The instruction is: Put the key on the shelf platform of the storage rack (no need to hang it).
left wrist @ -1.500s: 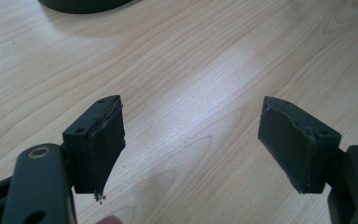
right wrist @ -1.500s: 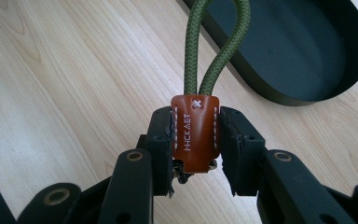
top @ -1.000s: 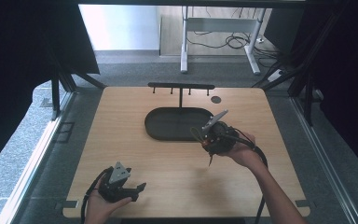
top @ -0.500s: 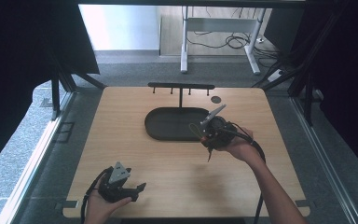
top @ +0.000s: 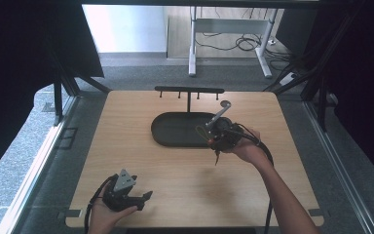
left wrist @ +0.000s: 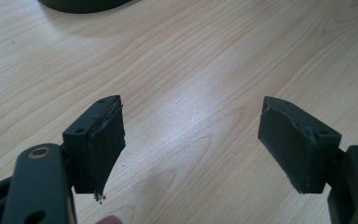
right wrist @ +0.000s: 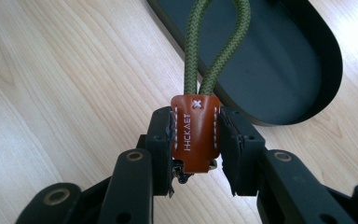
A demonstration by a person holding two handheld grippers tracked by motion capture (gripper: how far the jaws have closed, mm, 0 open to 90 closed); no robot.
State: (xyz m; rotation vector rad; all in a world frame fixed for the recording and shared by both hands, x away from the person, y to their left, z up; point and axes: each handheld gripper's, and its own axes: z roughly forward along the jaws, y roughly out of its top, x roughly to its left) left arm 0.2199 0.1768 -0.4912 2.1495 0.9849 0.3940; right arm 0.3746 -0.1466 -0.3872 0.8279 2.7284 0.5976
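A keychain with a brown leather tag [right wrist: 196, 133] and an olive green cord loop [right wrist: 214, 42] is clamped by the tag between my right gripper's [right wrist: 196, 140] jaws. The loop reaches out over the near end of a black oval tray [right wrist: 279, 60]. In the high view the right gripper [top: 210, 135] hovers at the tray's [top: 175, 129] right end, and a thin dark piece hangs under it. My left gripper [top: 143, 199] rests near the table's front left edge. Its jaws stand wide apart in the left gripper view [left wrist: 191, 140], with bare wood between them.
A black rack with several small hooks [top: 189, 90] stands at the back of the wooden table [top: 126, 122], just behind the tray. A rim of the tray [left wrist: 84, 4] shows at the top of the left gripper view. Dark frame posts flank the table.
The right gripper with the keychain has shifted slightly back and left, closer over the tray's end. The left gripper has stayed where it was.
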